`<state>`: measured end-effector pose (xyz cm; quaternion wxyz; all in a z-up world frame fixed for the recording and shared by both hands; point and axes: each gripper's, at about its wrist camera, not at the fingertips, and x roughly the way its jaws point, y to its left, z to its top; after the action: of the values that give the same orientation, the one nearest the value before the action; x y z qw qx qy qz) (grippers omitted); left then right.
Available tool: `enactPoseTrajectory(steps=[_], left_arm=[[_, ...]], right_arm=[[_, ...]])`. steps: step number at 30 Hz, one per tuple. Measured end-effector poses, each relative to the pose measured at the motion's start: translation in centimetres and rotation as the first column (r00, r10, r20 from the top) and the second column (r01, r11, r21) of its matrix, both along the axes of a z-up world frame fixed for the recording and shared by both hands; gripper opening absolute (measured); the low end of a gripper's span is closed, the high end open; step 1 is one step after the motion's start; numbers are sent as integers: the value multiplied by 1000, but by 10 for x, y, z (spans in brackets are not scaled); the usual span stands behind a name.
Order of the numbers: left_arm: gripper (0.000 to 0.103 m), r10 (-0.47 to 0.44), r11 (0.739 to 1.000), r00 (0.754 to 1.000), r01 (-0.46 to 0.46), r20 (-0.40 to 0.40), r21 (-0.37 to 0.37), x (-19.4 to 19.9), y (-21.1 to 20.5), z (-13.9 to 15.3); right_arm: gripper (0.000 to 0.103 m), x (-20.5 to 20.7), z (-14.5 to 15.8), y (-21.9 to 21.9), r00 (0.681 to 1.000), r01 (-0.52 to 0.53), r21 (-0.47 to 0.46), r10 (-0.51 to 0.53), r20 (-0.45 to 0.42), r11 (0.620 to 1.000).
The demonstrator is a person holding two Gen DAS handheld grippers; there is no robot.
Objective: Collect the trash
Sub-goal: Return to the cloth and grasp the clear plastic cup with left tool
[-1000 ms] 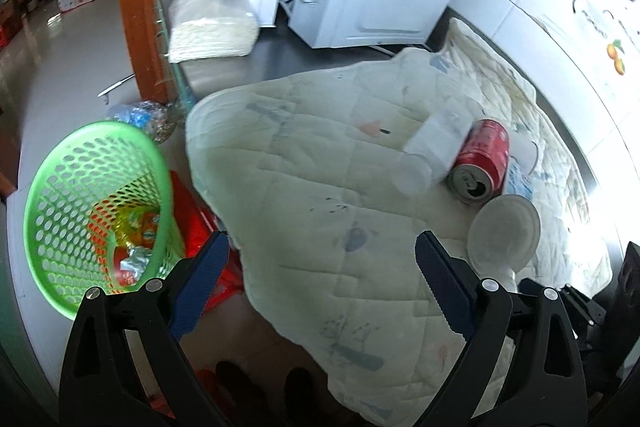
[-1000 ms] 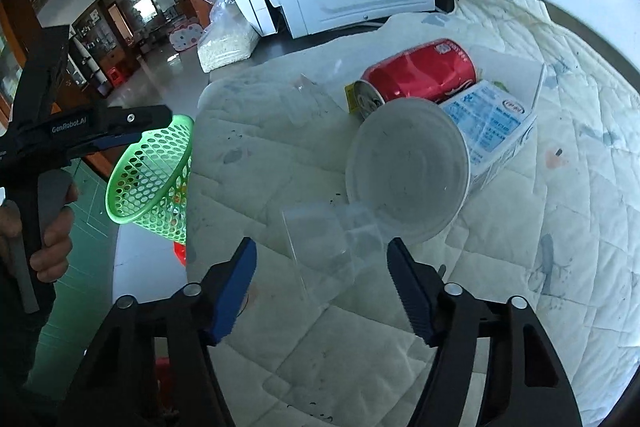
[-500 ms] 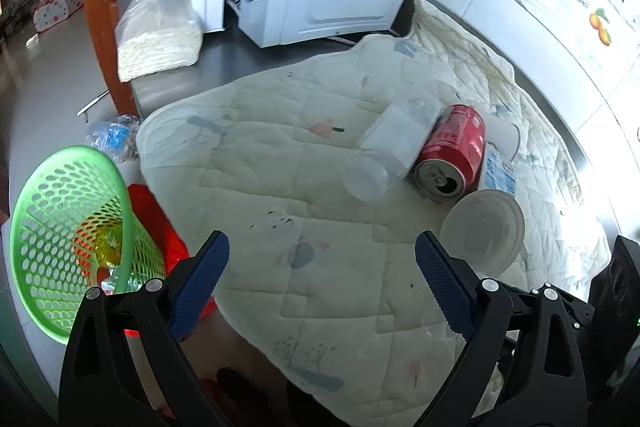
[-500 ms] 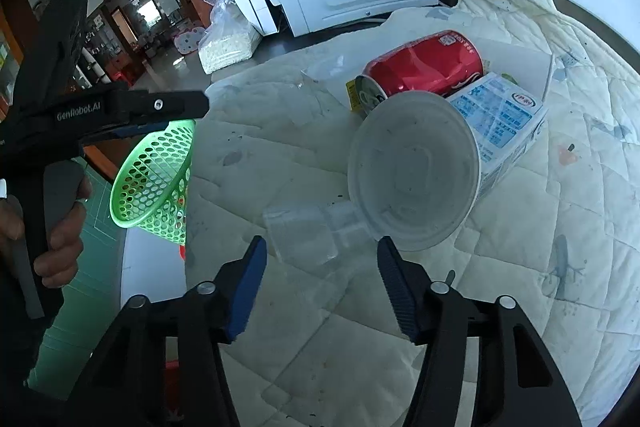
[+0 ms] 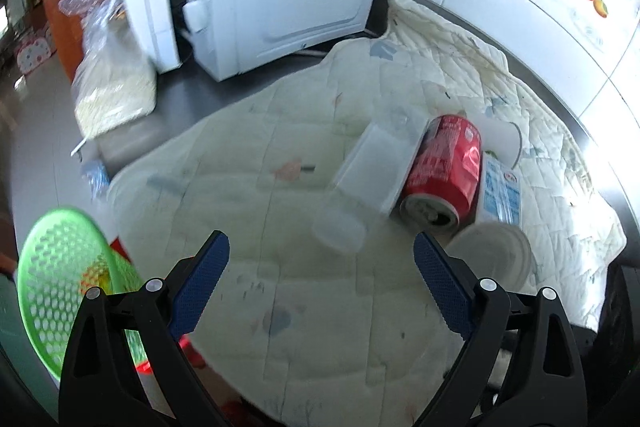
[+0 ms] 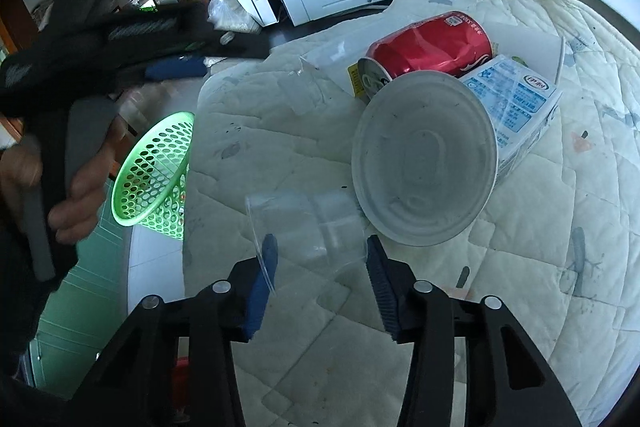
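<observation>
The right gripper (image 6: 320,259) is wide, its fingers on either side of the clear cup (image 6: 304,223) lying on the quilt (image 6: 520,267). Squeeze gently (thin plastic bends). The left gripper (image 5: 320,259) hangs wide, holding nothing. The basket (image 6: 154,179) sits beyond the quilt's edge.

Two handheld black-plastic grippers w/ blue textured finger pads

Left black two-finger gripper (image 5: 320,259): matte black angular arms, blue dimpled pads (image 5: 200,281), round silver screws near each finger base. Right black two-finger gripper (image 6: 320,259): same build, blue ridged pads (image 6: 382,287), silver screws. From right cam, left unit's black body is blurred, w/ pale lettering I can't read & grey handle; bare-skinned left hand (image 6: 76,199) around it
</observation>
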<state>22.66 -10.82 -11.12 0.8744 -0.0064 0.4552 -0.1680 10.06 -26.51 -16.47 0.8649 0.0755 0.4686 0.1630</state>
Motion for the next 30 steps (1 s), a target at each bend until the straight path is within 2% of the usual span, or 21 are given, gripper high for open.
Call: enactPoseTrajectory(steps=[6, 7, 9, 13, 18, 30], left_arm=[[88, -49, 999, 999, 49, -16, 8, 37, -26, -1], [87, -58, 998, 998, 59, -21, 9, 42, -30, -1], [84, -86, 996, 996, 87, -28, 19, 54, -42, -3], [80, -134, 990, 989, 136, -55, 23, 77, -55, -10], [75, -200, 978, 977, 204, -74, 49, 84, -71, -20], [72, -238, 968, 963, 246, -127, 52, 99, -82, -38]], right_arm=[[42, -2, 4, -1, 1000, -7, 6, 7, 7, 1000], [40, -3, 5, -2, 1000, -7, 7, 7, 10, 1000], [27, -3, 7, -4, 1000, -11, 22, 10, 8, 1000], [27, -4, 8, -9, 1000, -1, 21, 1, 2, 1000], [27, -4, 4, -12, 1000, 11, 21, -11, -8, 1000], [27, -2, 2, -9, 1000, 5, 13, -5, -8, 1000]])
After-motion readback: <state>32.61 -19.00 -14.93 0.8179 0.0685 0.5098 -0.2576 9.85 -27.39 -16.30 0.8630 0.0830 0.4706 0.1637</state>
